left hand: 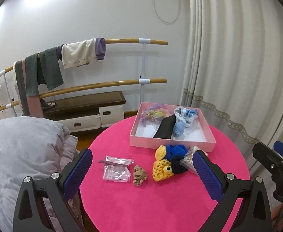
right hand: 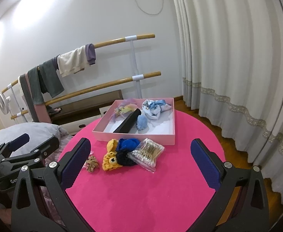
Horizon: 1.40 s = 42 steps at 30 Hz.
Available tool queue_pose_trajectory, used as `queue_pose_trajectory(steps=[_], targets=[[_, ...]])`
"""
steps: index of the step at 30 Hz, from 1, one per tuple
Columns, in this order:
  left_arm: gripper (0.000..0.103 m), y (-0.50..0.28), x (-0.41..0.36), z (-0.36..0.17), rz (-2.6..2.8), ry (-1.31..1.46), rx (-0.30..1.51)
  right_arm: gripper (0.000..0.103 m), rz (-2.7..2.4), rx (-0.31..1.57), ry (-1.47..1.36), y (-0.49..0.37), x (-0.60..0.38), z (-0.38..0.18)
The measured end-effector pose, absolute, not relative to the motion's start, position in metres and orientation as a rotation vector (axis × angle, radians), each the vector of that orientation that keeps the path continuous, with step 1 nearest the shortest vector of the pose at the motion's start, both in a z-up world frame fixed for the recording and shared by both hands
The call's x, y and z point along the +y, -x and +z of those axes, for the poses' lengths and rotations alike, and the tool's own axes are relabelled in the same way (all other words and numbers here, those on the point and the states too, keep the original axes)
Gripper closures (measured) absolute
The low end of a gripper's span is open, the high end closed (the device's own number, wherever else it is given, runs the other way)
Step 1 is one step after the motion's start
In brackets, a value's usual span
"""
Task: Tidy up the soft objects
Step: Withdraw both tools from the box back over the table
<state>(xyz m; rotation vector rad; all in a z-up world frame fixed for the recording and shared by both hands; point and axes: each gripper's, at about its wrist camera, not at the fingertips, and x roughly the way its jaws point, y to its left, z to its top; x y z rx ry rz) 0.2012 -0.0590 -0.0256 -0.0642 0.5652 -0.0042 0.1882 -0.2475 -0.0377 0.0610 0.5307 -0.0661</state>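
A round table covered in bright pink felt (right hand: 141, 193) stood before a white wall and pale curtains. A shallow pink cardboard box (right hand: 133, 135) at its far side held scrunchies and a black case. Just in front lay a yellow-and-blue crocheted toy (right hand: 120, 154), a bag of cotton swabs (right hand: 147, 152) and a small tan scrunchie (left hand: 139, 176). The left gripper (left hand: 143, 170) and right gripper (right hand: 141, 158) hovered above the table, fingers spread wide, holding nothing.

Pink box (right hand: 137, 135), magenta table (right hand: 141, 193), yellow-blue crochet (right hand: 120, 154)
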Motion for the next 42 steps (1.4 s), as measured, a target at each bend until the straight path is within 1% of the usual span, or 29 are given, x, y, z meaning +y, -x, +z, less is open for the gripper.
queue_pose_trajectory(steps=[13, 24, 34, 42], targets=[[0.000, -0.183, -0.053, -0.025, 0.002, 0.077, 0.551, 0.000, -0.049, 0.524, -0.036, -0.180, -0.237, -0.032], [0.000, -0.191, -0.038, -0.044, 0.035, 0.095, 0.585, 0.000, -0.061, 0.549, -0.037, -0.188, -0.243, -0.040], [0.000, -0.220, -0.025, -0.072, 0.057, 0.099, 0.643, 0.000, -0.078, 0.599, -0.056, -0.206, -0.256, -0.060], [0.000, -0.257, -0.013, -0.113, 0.086, 0.107, 0.731, 0.000, -0.101, 0.679, -0.071, -0.227, -0.268, -0.090]])
